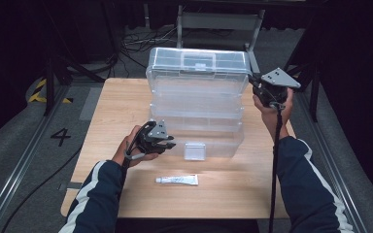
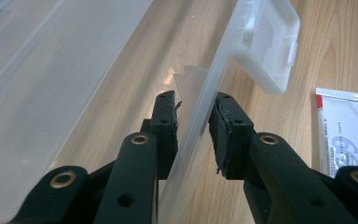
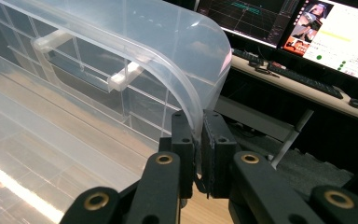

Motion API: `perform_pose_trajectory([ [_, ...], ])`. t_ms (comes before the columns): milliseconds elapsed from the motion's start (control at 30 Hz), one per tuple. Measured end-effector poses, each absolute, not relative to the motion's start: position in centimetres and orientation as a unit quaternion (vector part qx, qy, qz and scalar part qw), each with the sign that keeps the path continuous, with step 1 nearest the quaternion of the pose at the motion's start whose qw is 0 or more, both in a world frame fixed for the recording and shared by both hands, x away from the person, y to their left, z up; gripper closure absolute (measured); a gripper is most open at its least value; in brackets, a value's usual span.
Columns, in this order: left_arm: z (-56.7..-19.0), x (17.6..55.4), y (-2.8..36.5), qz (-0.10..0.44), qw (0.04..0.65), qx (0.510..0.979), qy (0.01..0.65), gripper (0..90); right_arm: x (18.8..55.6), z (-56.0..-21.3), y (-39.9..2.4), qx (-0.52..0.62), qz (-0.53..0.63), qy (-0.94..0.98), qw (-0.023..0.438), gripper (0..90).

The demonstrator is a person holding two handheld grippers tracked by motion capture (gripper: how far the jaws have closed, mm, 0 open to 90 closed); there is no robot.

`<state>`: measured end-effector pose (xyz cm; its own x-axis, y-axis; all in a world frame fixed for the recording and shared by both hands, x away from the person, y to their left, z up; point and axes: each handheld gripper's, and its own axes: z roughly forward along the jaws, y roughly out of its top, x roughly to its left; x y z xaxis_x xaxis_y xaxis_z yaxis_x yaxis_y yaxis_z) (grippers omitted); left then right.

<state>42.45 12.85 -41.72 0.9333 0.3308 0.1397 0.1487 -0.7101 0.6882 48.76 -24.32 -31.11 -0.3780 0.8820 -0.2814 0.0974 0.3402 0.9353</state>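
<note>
The right gripper point(image 3: 198, 140) was clamped on the rim of the raised lid point(image 3: 121, 51) of a clear plastic box, at the lid's rounded corner, with both pads pressed flat against the thin edge. In the high view the same right gripper point(image 1: 268, 92) was seen held up at the lid's right side, the fingertips themselves covered there by the grey plate and the hand. The left gripper point(image 2: 193, 123) was set astride the front wall point(image 2: 200, 107) of the box; the right pad was seen against the plastic, but whether the left pad touched it could not be made out, as a thin gap seemed to be left there. In the high view the left gripper point(image 1: 156, 138) was seen at the box's point(image 1: 199, 131) near left corner, the jaw tips hidden under the hand and the gripper body. The box stood open in the middle of the wooden table point(image 1: 126, 97), its lid upright at the far side. A latch point(image 1: 195, 151) hung from the front wall. A small white tube point(image 1: 177, 180) lay just in front of the box, apart from it; in the left gripper view the tube point(image 2: 338, 135) was cut off behind the jaw, and its print was too blurred to read.
</note>
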Motion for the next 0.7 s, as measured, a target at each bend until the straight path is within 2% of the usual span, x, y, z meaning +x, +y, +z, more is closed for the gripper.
perform_pose_trajectory([
  [700,-41.71,42.23,12.73,0.14,0.352,0.916,0.129,71.5,48.99,-30.84,-24.42,0.355,0.451,0.7,0.425,85.0],
])
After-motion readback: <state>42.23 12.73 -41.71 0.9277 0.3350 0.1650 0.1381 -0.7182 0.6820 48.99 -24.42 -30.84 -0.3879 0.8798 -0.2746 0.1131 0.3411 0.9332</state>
